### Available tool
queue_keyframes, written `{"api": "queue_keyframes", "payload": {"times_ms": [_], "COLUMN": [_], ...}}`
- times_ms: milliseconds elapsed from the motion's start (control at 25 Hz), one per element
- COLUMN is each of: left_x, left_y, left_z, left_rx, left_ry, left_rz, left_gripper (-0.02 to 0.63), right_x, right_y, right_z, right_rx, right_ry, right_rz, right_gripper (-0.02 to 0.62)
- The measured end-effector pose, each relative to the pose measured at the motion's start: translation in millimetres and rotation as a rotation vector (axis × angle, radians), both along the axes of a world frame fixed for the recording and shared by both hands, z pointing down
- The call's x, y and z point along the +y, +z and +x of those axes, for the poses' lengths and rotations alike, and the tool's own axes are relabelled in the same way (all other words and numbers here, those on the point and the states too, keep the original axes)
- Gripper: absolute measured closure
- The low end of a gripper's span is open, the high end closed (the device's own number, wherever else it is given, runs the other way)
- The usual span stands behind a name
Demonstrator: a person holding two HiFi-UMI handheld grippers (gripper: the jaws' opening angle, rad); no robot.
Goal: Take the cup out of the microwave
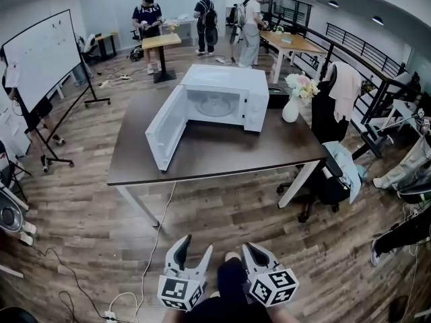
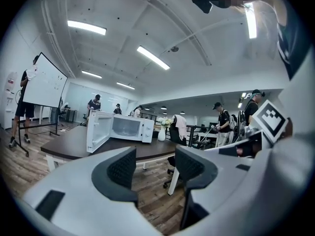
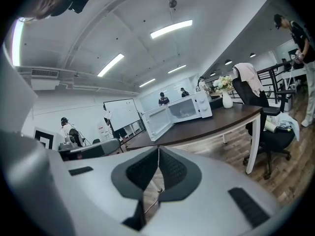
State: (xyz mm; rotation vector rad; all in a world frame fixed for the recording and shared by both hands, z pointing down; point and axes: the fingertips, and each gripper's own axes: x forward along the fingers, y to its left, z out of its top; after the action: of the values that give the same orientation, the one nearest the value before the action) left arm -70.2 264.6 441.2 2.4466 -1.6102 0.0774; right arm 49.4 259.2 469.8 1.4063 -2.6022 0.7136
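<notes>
A white microwave (image 1: 225,79) stands on the dark brown table (image 1: 222,157) with its door (image 1: 165,128) swung wide open to the left. Inside I see only the glass turntable; no cup can be made out. The microwave also shows in the left gripper view (image 2: 130,128) and the right gripper view (image 3: 189,108), far ahead. Both grippers hang low over the wooden floor, well short of the table. My left gripper (image 1: 196,244) (image 2: 155,163) is open with nothing between its pads. My right gripper (image 1: 252,249) (image 3: 158,166) is shut, its pads touching and empty.
A white vase of flowers (image 1: 291,108) stands at the table's right end. A black office chair (image 1: 333,173) with cloth over it sits at the table's right corner. A whiteboard on wheels (image 1: 40,56) is at the left. Cables trail on the floor. Several people stand at desks far back.
</notes>
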Motion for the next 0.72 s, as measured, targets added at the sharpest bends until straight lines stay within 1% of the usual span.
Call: {"api": "queue_keyframes", "payload": {"times_ms": [80, 320, 560, 720], "left_x": [-18, -71, -125, -160], "left_y": [1, 2, 3, 2], "left_z": [1, 6, 9, 8], "left_rx": [-0.009, -0.013, -0.01, 0.002], "left_ry": [-0.003, -0.03, -0.054, -0.086], "left_rz": [-0.003, 0.0, 0.003, 0.01], "left_gripper": [0.352, 0.278, 0.254, 0.242], "right_x": [-18, -74, -127, -162], "right_y": [2, 5, 7, 10], "right_z": [1, 6, 9, 11], "right_rx": [0.0, 0.003, 0.004, 0.003], "right_ry": [-0.006, -0.028, -0.049, -0.063], "right_rz": [-0.005, -0.015, -0.021, -0.021], "right_gripper": [0.6, 0.6, 0.6, 0.6]}}
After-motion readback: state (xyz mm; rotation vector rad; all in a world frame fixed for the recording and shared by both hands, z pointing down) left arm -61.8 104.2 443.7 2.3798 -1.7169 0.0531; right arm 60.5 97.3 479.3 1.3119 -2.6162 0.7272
